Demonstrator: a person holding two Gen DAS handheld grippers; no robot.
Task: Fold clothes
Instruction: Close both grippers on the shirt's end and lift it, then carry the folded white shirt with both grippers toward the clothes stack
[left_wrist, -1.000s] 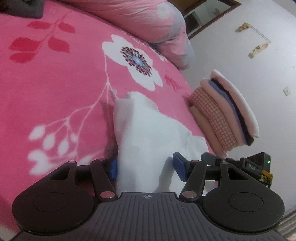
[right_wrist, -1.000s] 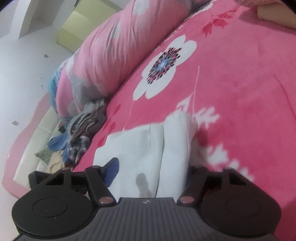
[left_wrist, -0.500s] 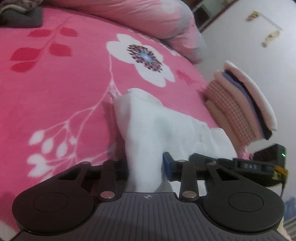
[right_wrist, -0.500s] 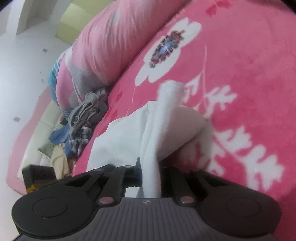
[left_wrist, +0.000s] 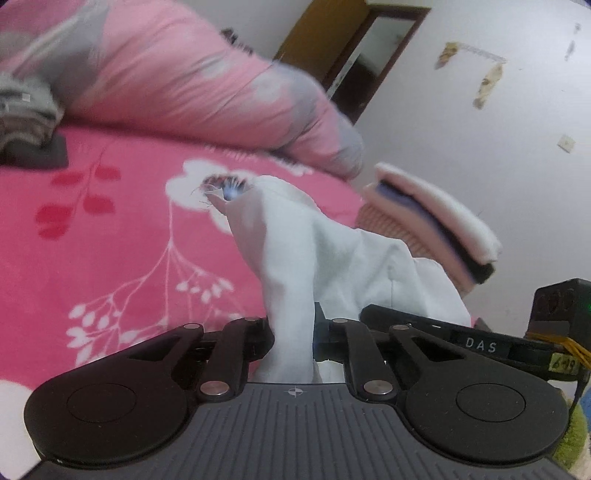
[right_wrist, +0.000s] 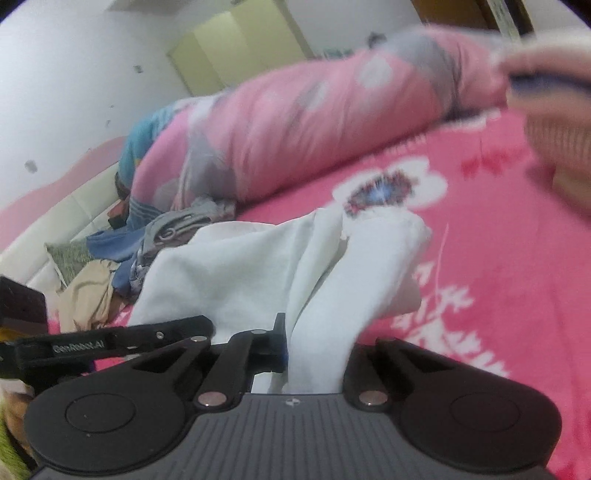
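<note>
A white garment (left_wrist: 325, 254) hangs lifted above the pink flowered bed (left_wrist: 122, 243). My left gripper (left_wrist: 291, 332) is shut on its near left edge. My right gripper (right_wrist: 317, 347) is shut on the other near edge of the same white garment (right_wrist: 258, 269). The cloth rises bunched between both grips and its far end droops toward the bed. The right gripper's body shows at the right of the left wrist view (left_wrist: 480, 343).
A stack of folded clothes (left_wrist: 432, 221) lies at the bed's right side. A rolled pink duvet (left_wrist: 207, 88) lies along the back. A heap of unfolded clothes (right_wrist: 147, 251) sits at the left in the right wrist view. A dark doorway (left_wrist: 362, 62) is behind.
Both grippers closed on the white garment's near edge and lifted it off the bed. The views tilted up toward the duvet and wall.
</note>
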